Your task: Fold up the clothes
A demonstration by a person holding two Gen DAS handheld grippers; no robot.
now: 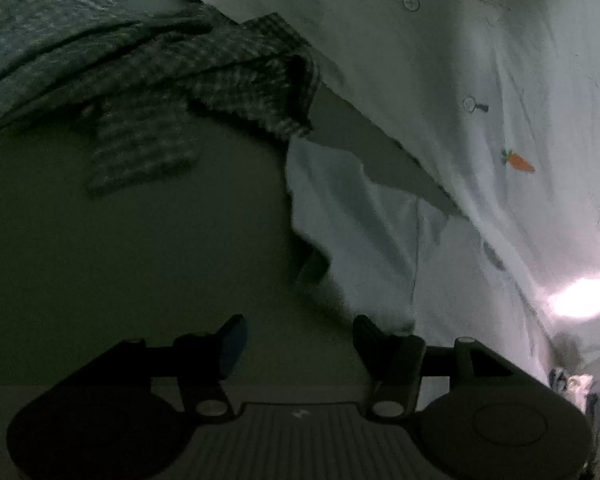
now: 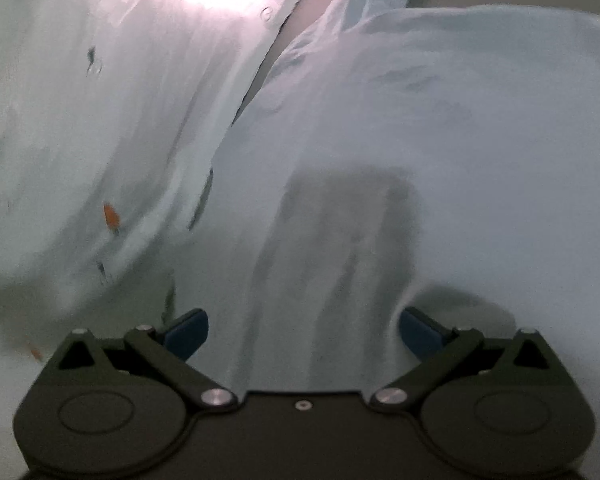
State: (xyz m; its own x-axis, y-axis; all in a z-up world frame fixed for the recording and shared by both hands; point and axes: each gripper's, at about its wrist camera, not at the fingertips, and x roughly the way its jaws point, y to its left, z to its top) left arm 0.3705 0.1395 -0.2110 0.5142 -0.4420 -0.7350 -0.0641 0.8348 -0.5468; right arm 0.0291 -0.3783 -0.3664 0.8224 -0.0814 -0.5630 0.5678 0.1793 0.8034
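Your left gripper point(image 1: 298, 340) and right gripper point(image 2: 303, 330) both gape, empty — two garments: white shirt point(image 1: 440, 80), checked shirt point(image 1: 140, 80).

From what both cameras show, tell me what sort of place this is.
Probably a home clothes-folding spot: a white carrot-print shirt spread out, a checked garment heaped beside it, both on a plain flat surface. Little else is visible.

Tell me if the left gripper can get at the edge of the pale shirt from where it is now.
Probably yes. The left gripper stands open with nothing between its fingers, and the pale shirt has its near edge just ahead of the right-hand finger, over bare surface. The checked garment lies farther off to the left, out of the way.
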